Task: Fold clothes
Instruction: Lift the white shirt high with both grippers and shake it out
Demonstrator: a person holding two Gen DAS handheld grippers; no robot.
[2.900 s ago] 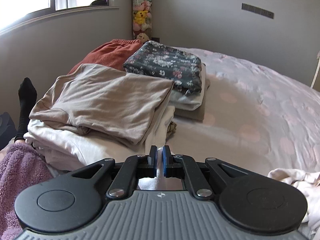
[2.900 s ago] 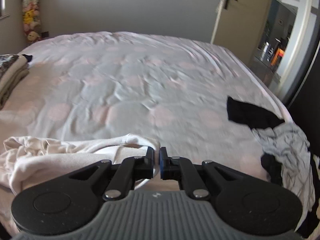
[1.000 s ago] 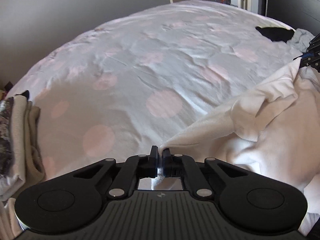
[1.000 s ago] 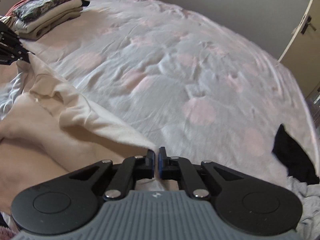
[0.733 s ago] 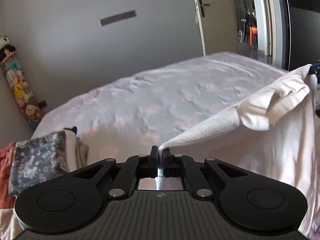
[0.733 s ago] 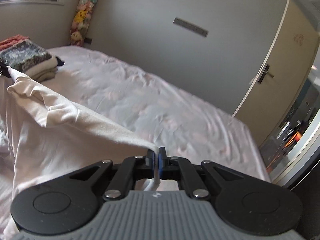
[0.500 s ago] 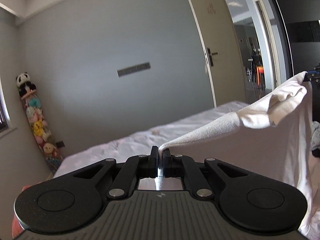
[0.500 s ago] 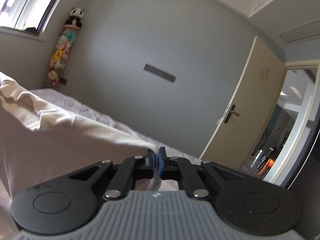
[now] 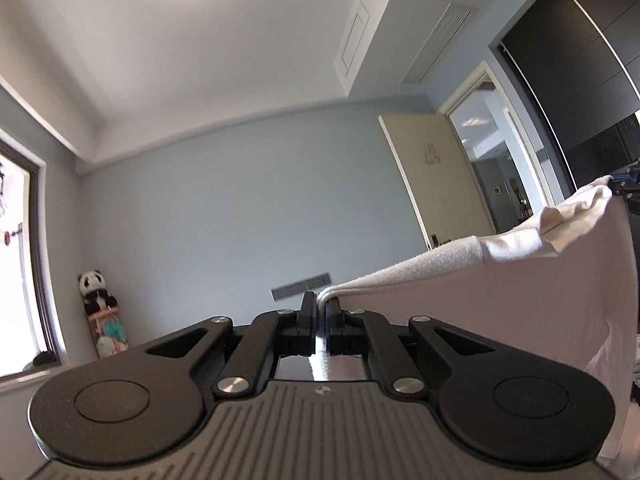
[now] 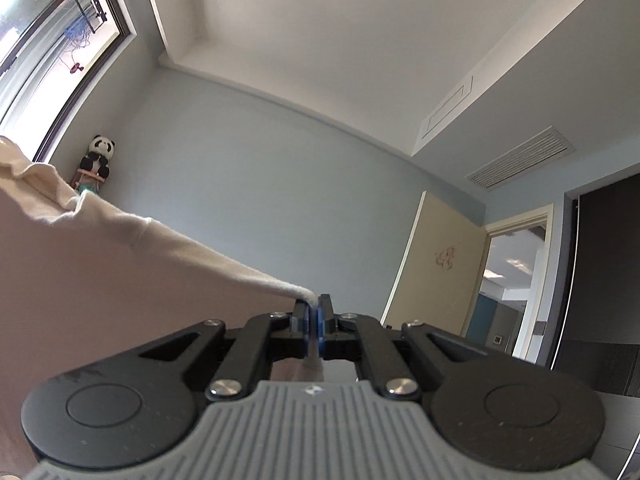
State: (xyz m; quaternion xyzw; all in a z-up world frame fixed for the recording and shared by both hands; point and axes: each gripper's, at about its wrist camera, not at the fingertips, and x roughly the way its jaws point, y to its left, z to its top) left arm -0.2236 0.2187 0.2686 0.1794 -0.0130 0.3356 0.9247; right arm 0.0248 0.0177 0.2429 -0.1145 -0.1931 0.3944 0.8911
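Garment (image 9: pixel 500 304) is held aloft, its top edge stretched sideways between both grippers. Left gripper (image 9: pixel 321 305) and right gripper (image 10: pixel 313 307) are each clamped on one corner.

White garment (image 9: pixel 500 312) lifted off bed, now stretched high between claws.

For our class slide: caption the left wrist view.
Left hand-held gripper pinches a white garment raised toward the ceiling.

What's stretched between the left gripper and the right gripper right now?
The white garment: its top edge spans from the left gripper to the right gripper, each shut on a corner. Both wrist views show it.
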